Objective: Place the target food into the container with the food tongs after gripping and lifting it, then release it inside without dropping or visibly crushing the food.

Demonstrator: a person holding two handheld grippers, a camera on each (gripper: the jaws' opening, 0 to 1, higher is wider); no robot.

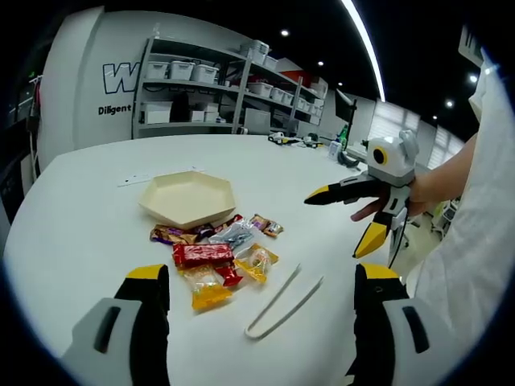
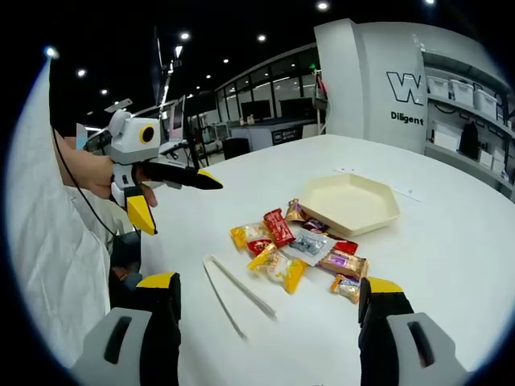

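On the white table [image 1: 72, 233] everything is staged within one reach: hexagonal container [image 1: 189, 198] farthest out, snack pile [image 1: 216, 251] heaped just beside its near edge, food tongs [image 1: 283, 303] laid flat nearest the grippers. The short pile-to-container hop is judged deliberate, so a lifted packet travels little.

Container is seen empty, rim up, nothing transferred yet. Target food is not singled out (task names none); all packets are still in the pile, red wrapper [image 1: 202, 254] on top, orange one [image 1: 211, 296] at the near edge.

Tongs are untouched, arms splayed in a narrow V, joined end toward the left gripper view, open tips pointing away from the pile.

Left gripper [image 1: 261, 318]: jaws spread wide, nothing between them, held above the table short of the tongs. Right gripper [image 2: 269, 314]: same, jaws apart and empty, framing tongs and pile. Both are held clear of the table, likely so the tongs can be approached from above.

Step judged at hand: tong pickup, not started.
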